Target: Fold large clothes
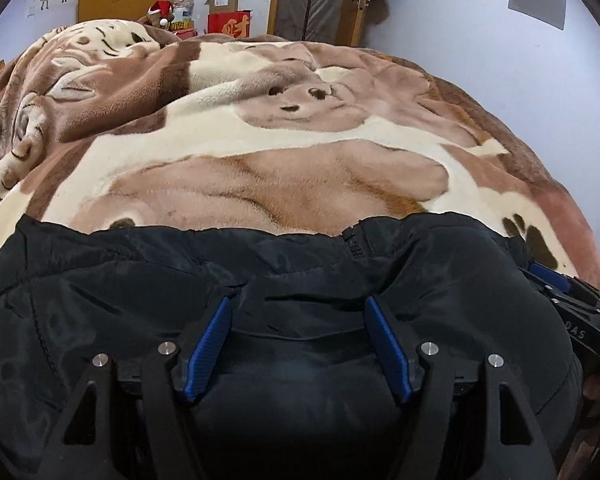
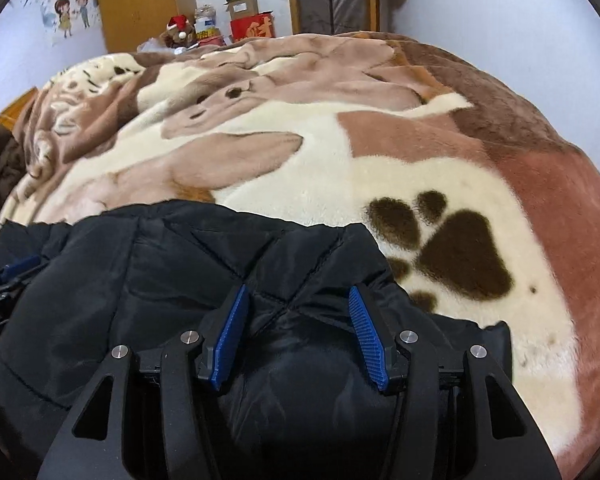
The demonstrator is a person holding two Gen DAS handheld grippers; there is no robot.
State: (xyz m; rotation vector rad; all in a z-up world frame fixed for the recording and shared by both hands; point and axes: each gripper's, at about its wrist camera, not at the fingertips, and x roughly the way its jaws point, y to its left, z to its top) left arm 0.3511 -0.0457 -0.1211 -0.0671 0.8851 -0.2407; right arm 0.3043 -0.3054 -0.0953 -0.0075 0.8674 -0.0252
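Over blanket (image 1: 300, 152), both tools (image 1: 298, 304) (image 2: 298, 292) angle downward, each pinching puffy black jacket (image 1: 140, 280).

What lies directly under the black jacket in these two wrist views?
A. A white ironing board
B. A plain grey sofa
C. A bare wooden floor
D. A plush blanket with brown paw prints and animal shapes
D. The black jacket rests on a cream and brown plush blanket printed with a dark paw print.
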